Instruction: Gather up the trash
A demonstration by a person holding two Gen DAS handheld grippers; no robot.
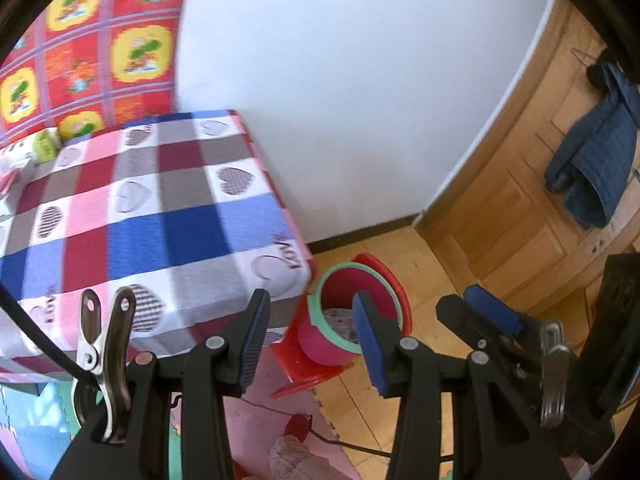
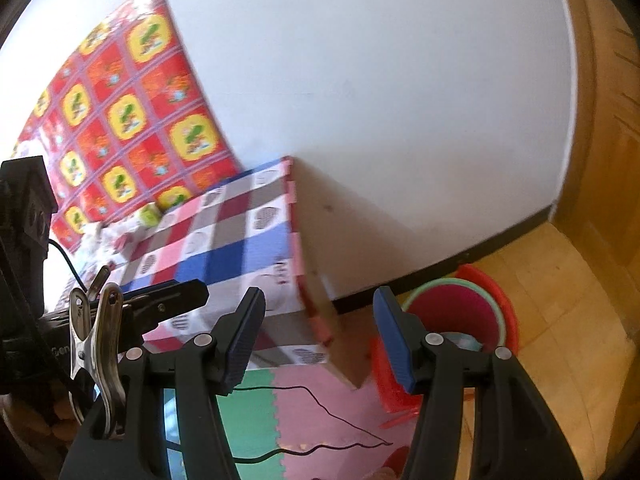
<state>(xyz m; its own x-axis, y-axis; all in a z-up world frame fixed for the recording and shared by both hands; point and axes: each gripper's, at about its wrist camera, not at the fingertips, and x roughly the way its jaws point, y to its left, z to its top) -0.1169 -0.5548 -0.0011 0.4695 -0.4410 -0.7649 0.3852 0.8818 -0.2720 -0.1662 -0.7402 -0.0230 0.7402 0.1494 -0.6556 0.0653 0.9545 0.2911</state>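
Blue-padded left tongs (image 1: 312, 340) and right tongs (image 2: 320, 340) both gape, nothing between the pads. Magenta plastic bin with a mint-green rim (image 1: 340, 292) stands on the wooden floor (image 1: 420, 264) beside the checked, heart-patterned bench (image 1: 140, 208), some crumpled scraps inside.

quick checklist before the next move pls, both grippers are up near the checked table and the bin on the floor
1. Left gripper free to pick: ok, jaws open, nothing between them.
2. Right gripper free to pick: ok, jaws open and empty.
3. Pink bin ready to receive: ok, upright on the wooden floor beside the table, mouth uncovered, something already lying in the bottom.
4. Trash target located: cannot tell, a yellow-green carton and pale items sit at the far edge of the checked tablecloth, too blurred to identify.
5. Black cable on the foam mat: not ok, it trails across the floor near the bin.
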